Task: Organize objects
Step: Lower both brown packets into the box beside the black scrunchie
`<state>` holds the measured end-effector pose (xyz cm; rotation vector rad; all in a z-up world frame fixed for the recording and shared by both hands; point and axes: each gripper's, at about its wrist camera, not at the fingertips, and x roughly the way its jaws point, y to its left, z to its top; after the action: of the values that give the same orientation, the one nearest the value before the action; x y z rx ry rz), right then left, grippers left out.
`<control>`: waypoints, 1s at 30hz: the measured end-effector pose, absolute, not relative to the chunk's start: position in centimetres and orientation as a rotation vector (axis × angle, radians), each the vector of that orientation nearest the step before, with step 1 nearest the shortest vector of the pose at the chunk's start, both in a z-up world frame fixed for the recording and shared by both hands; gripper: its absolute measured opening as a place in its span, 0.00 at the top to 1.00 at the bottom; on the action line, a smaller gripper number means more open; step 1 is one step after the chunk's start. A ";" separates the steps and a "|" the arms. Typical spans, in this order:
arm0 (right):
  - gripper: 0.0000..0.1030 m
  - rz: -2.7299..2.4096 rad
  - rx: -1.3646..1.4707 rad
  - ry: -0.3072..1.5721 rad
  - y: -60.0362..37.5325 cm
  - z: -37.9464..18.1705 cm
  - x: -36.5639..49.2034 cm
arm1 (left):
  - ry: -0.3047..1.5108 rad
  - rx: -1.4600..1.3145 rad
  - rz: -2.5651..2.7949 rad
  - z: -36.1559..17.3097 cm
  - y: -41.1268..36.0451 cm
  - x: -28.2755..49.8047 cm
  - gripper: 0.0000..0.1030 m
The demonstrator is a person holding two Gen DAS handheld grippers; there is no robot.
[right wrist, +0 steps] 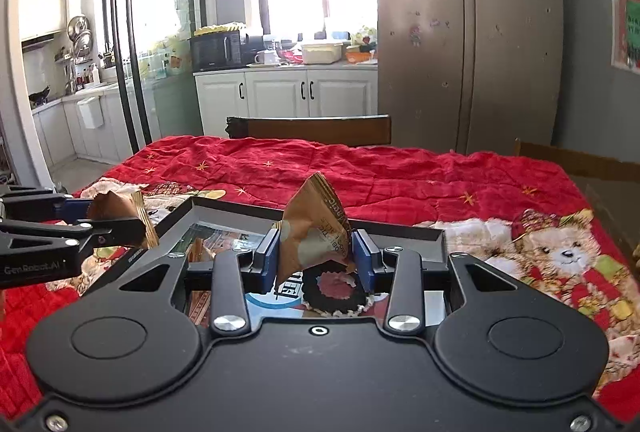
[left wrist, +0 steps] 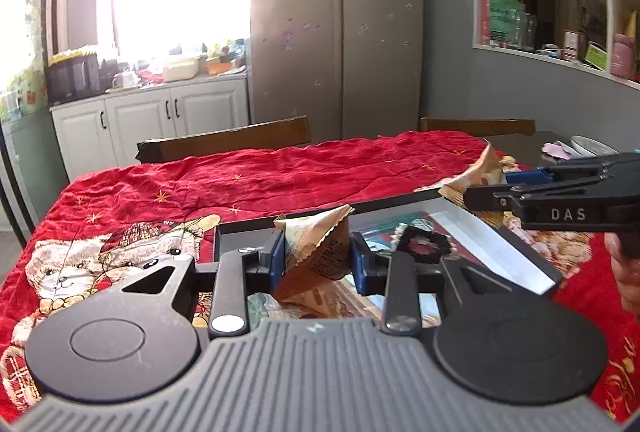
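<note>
- Red bear-print cloth (right wrist: pixel 400 167) covers the worktop under a shallow black-rimmed tray (right wrist: pixel 400 228)
- Left gripper (left wrist: pixel 316 256) jaws pinch a tan crinkled snack packet (left wrist: pixel 316 244); right gripper (right wrist: pixel 316 260) jaws pinch another brown snack packet (right wrist: pixel 312 232)
- Both packets hang above the tray, seemingly yet to be placed; a black scalloped piece (right wrist: pixel 336 292) already lies inside

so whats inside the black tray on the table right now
The black tray shows a printed picture lining its bottom and a dark scalloped wrapper. The right gripper, its snack packet and the left gripper with its own packet cover the rest.

Red cloth (right wrist: pixel 360 167) lies open beyond the tray (right wrist: pixel 400 230); chairs (right wrist: pixel 316 129) behind
</note>
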<state>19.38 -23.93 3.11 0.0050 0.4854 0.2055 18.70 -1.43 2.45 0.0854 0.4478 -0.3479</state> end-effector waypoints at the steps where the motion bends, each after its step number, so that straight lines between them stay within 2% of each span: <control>1: 0.64 0.207 0.009 0.492 -23.9 2.8 19.8 | 0.454 0.080 -0.344 2.3 -1.4 19.1 0.64; 11: 0.64 0.191 -0.012 0.537 -23.0 -0.8 22.5 | 0.478 0.079 -0.357 1.2 -3.3 21.5 0.64; 30: 0.64 0.134 -0.021 0.595 -24.9 -3.8 24.9 | 0.537 0.168 -0.435 -2.4 -8.9 24.9 0.64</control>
<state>24.90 -24.88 -3.80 -0.0210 0.5948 0.1342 24.86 -8.89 -2.45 0.1676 0.5365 -0.4347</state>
